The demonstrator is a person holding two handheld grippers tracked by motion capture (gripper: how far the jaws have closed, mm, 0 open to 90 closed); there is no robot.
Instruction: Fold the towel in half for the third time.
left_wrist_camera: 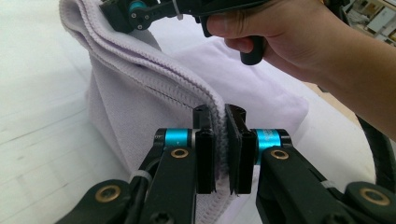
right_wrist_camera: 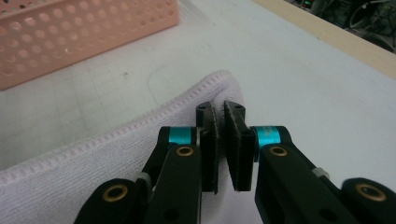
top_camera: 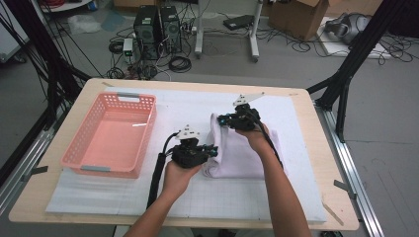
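A pale lilac towel point(top_camera: 239, 148) lies folded on the white mat right of centre, its left edge lifted off the mat. My left gripper point(top_camera: 213, 150) is shut on the near end of that raised edge; in the left gripper view the hemmed towel point(left_wrist_camera: 140, 70) is pinched between the pads of my left gripper point(left_wrist_camera: 223, 149). My right gripper point(top_camera: 221, 119) is shut on the far end of the same edge. In the right gripper view the towel's point(right_wrist_camera: 93, 154) corner is clamped in my right gripper point(right_wrist_camera: 221, 140).
A pink perforated basket point(top_camera: 112, 133) stands with nothing in it on the left of the mat, also seen as the basket point(right_wrist_camera: 70, 32) in the right gripper view. The wooden table edge point(top_camera: 326, 163) runs along the right. Cables and computers sit on the floor behind.
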